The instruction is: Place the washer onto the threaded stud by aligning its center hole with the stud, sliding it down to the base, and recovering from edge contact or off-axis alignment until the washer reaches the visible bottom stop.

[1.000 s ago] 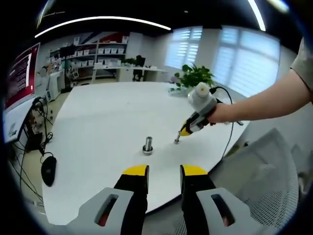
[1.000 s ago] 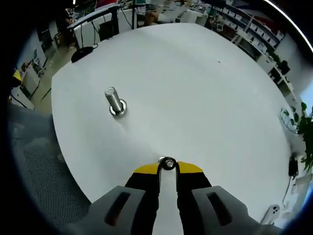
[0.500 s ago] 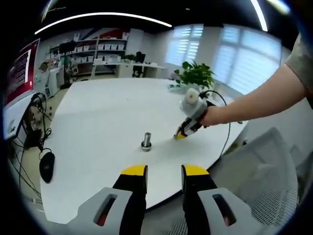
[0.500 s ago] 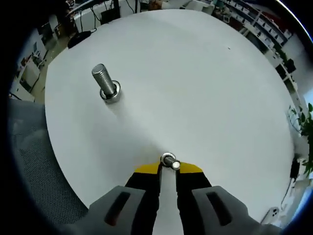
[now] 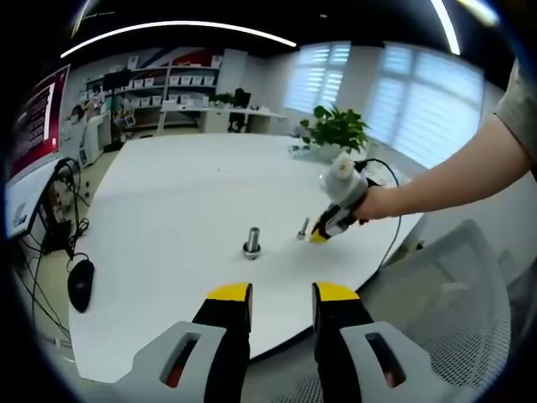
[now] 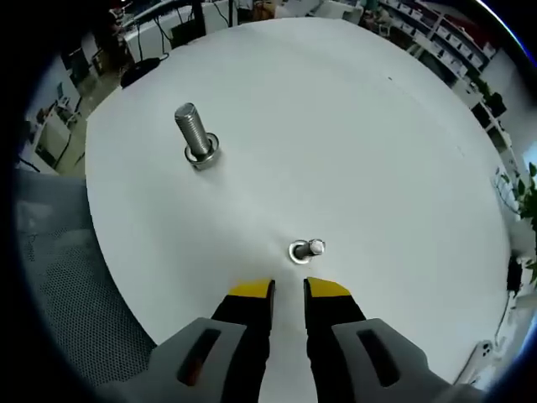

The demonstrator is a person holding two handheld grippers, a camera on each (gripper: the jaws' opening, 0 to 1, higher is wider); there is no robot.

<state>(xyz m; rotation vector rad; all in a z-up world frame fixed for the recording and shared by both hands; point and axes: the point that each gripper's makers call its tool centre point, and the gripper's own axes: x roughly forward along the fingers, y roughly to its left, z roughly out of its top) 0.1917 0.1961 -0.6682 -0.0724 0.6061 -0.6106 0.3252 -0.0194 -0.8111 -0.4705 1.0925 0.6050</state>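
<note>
**Lying loose on the table: washer, just ahead of parted right jaws**

Looking along the left gripper (image 5: 283, 294): two yellow-tipped jaws rising from the bottom, held apart with nothing between them, hanging near the closest edge of a round white table (image 5: 168, 201). Standing upright on the table beyond the jaws, a threaded stud (image 5: 252, 243) on a wider base. Off to its right, the right gripper (image 5: 318, 238), gripped by a hand (image 5: 377, 201) on a bare arm, tips angled down toward the tabletop. Just beside those tips, a small metal piece (image 5: 302, 228), too small to make out in detail. At the far side of the table, a leafy plant (image 5: 336, 130). To the left, below the table, a dark mouse (image 5: 81, 290). At lower right, a grey mesh chair (image 5: 470, 285).

Looking along the right gripper (image 6: 289, 290): jaws parted, gripping nothing. Just ahead of the tips and not touching them, the washer (image 6: 298, 251), a small ring on the table (image 6: 377, 151), with a small shiny stub (image 6: 316, 248) against its right side. Well apart from it, up and to the left, the threaded stud (image 6: 197, 138), upright, with a ring-like collar around its foot. Whether that collar is part of the stud, cannot tell.
</note>
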